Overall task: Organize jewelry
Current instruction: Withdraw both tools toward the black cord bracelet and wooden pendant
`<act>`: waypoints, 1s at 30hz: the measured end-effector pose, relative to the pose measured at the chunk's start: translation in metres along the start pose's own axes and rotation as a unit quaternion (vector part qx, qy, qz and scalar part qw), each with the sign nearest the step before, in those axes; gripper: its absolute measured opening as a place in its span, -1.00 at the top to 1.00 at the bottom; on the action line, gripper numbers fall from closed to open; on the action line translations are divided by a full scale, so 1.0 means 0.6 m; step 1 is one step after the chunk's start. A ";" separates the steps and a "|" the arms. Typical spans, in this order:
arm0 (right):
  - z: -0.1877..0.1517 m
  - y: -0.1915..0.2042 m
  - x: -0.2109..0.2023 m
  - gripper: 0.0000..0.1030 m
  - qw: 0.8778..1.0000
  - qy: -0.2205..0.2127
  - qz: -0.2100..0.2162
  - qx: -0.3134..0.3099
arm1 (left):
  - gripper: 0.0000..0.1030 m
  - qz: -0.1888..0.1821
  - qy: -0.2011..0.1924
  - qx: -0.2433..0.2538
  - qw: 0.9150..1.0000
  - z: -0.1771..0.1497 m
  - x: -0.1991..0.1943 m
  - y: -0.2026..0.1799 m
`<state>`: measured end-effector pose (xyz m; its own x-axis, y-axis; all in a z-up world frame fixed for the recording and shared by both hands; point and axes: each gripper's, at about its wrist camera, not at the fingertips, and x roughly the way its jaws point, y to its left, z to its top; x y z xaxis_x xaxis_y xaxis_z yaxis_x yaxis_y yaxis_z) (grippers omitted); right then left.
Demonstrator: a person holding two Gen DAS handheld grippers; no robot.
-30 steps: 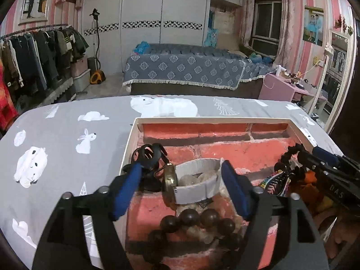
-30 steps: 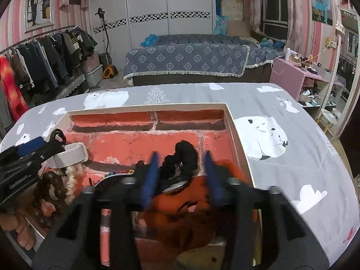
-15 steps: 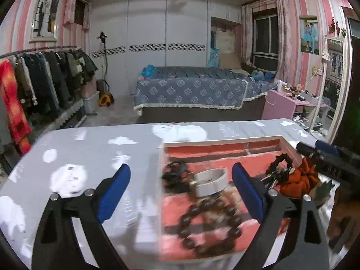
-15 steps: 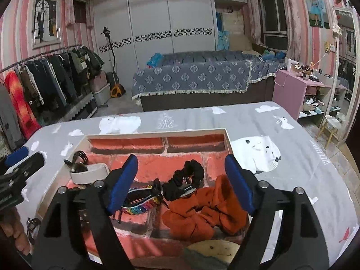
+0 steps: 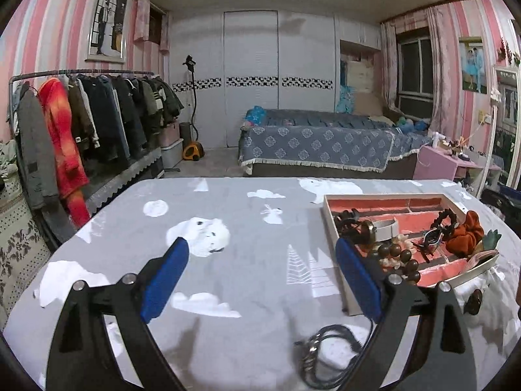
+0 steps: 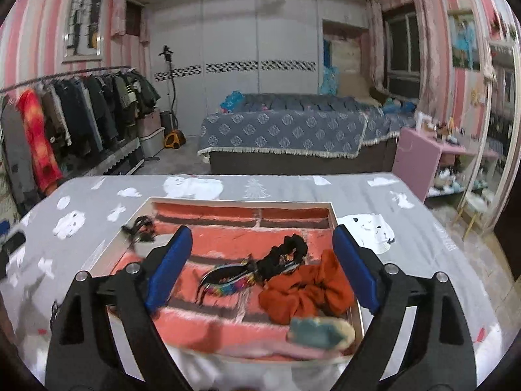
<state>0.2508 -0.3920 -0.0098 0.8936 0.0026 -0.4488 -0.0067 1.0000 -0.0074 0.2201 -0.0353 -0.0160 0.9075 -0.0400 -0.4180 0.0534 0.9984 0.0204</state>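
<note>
A white tray (image 5: 329,215) with a red brick-pattern liner sits on the grey bedspread, right of my left gripper (image 5: 260,280), which is open and empty above the spread. The tray holds a white cuff bracelet (image 5: 386,229), a dark bead bracelet (image 5: 400,257), a black scrunchie (image 6: 286,252), a colourful hair clip (image 6: 228,278) and an orange scrunchie (image 6: 309,290). A dark cord necklace (image 5: 329,355) lies on the spread outside the tray, near my left gripper. My right gripper (image 6: 260,268) is open and empty above the tray (image 6: 241,202).
A small dark bead (image 5: 473,301) lies on the spread by the tray's near corner. A teal and cream object (image 6: 317,330) rests at the tray's near edge. A clothes rack (image 5: 81,130) stands on the left, a bed (image 5: 319,143) behind, a pink table (image 5: 446,163) on the right.
Both grippers have pulled back and up from the tray. The left gripper has moved left, so the tray now lies to its right and the cord necklace has come into view.
</note>
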 end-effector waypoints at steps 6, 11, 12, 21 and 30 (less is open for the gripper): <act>-0.051 0.014 -0.081 -0.73 1.000 -0.014 -0.003 -0.015 | -0.74 -0.002 -0.014 -0.001 1.000 -0.010 -0.030 0.015; -0.089 0.006 -0.108 -0.73 0.999 -0.009 -0.030 -0.013 | -0.74 -0.007 -0.012 0.000 1.000 -0.024 -0.028 0.009; -0.098 0.008 -0.112 -0.73 0.999 -0.008 -0.041 -0.020 | -0.74 -0.009 -0.009 0.000 1.000 -0.027 -0.026 0.007; -0.142 0.012 -0.101 -0.73 0.999 0.011 -0.034 -0.001 | -0.74 -0.008 0.008 0.000 1.000 -0.062 -0.004 0.006; -0.154 0.015 -0.095 -0.75 0.999 0.012 -0.036 -0.004 | -0.74 -0.012 0.034 0.001 0.999 -0.074 0.016 0.005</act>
<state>0.1583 -0.3842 -0.0668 0.8808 -0.0705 -0.4682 0.0544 0.9974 -0.0478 0.2104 -0.0312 -0.0599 0.8751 -0.0615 -0.4800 0.0761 0.9970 0.0110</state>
